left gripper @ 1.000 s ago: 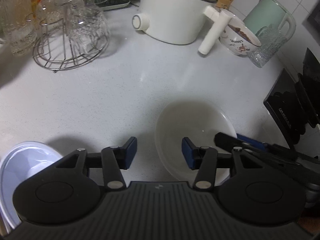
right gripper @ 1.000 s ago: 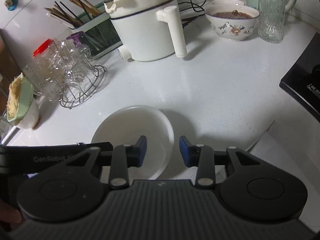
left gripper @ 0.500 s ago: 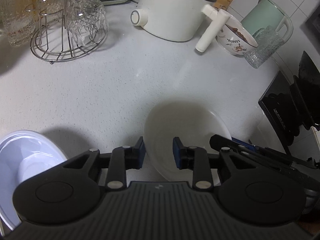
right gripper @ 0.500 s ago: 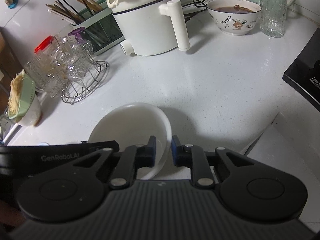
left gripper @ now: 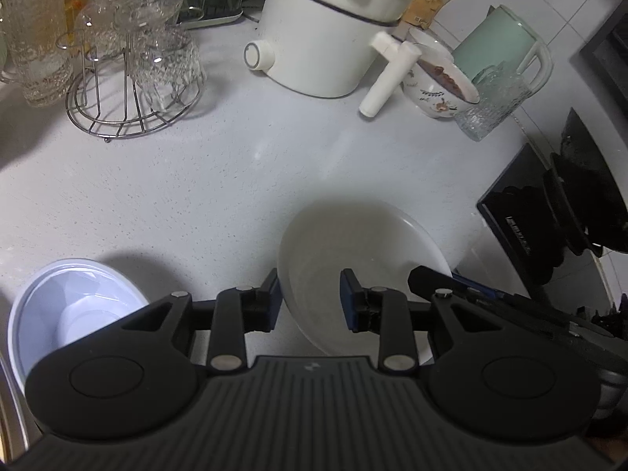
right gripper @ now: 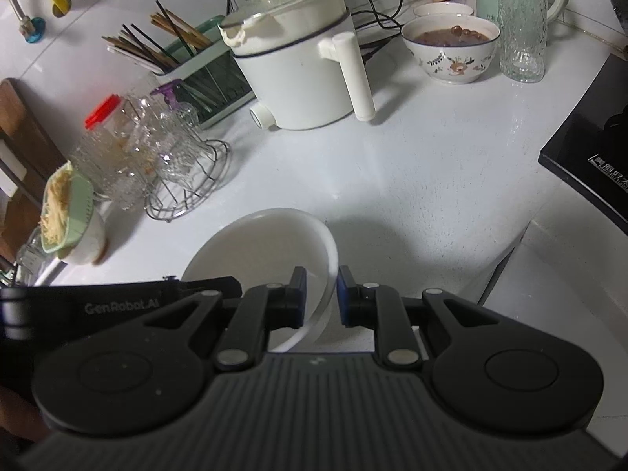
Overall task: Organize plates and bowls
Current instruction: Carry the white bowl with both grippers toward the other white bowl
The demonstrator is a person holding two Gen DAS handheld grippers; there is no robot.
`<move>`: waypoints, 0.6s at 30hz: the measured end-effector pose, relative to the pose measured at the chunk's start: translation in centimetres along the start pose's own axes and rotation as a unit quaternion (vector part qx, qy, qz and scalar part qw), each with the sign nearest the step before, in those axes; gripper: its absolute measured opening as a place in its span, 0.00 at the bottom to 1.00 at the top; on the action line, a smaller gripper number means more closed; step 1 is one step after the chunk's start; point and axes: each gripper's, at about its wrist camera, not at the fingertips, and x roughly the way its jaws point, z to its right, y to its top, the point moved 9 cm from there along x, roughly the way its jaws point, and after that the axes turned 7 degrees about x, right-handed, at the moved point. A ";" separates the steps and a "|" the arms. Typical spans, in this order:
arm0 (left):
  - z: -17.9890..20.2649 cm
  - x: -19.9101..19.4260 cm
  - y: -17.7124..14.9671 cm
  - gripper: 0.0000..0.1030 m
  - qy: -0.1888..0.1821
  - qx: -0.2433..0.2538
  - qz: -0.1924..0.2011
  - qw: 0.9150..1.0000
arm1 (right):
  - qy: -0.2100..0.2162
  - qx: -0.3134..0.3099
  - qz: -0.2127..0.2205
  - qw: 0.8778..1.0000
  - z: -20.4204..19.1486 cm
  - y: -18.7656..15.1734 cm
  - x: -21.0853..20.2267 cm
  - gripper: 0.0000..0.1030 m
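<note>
A white bowl (left gripper: 353,243) hangs just above the white counter (left gripper: 196,188), and both grippers hold it. My left gripper (left gripper: 312,300) is shut on the bowl's left wall, one pad outside and one inside. My right gripper (right gripper: 320,294) is shut on the opposite rim of the white bowl (right gripper: 255,247), which runs between its blue pads. In the left wrist view, the right gripper's black fingers (left gripper: 428,276) reach in from the right. A second, pale blue-white bowl (left gripper: 74,306) sits on the counter at the lower left.
At the back stand a wire rack of glasses (left gripper: 129,78), a white electric pot (left gripper: 322,39), a patterned bowl of food (right gripper: 451,49), a glass tumbler (right gripper: 520,27) and a green kettle (left gripper: 506,43). A black stove (right gripper: 588,145) borders the right side.
Both grippers closed from open onto the white bowl's opposite rims. The bowl then rose off the counter with them, and the view pulled back a little.
</note>
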 end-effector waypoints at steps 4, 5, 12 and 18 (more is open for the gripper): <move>0.4 -1.4 0.2 0.34 -0.007 -0.002 0.002 1.000 | 0.007 0.000 0.000 1.000 -0.4 0.5 -1.1 0.19; 0.5 -1.8 0.3 0.34 -0.009 -0.001 0.003 1.000 | 0.007 -0.003 0.000 1.000 -0.5 0.6 -1.3 0.19; 1.3 -4.3 0.9 0.34 -0.010 0.010 0.008 1.000 | 0.013 -0.005 0.011 1.000 -1.6 1.8 -3.3 0.19; 0.8 -6.6 1.5 0.34 -0.001 0.018 0.017 1.000 | 0.030 0.003 0.013 0.999 -2.7 2.2 -4.4 0.19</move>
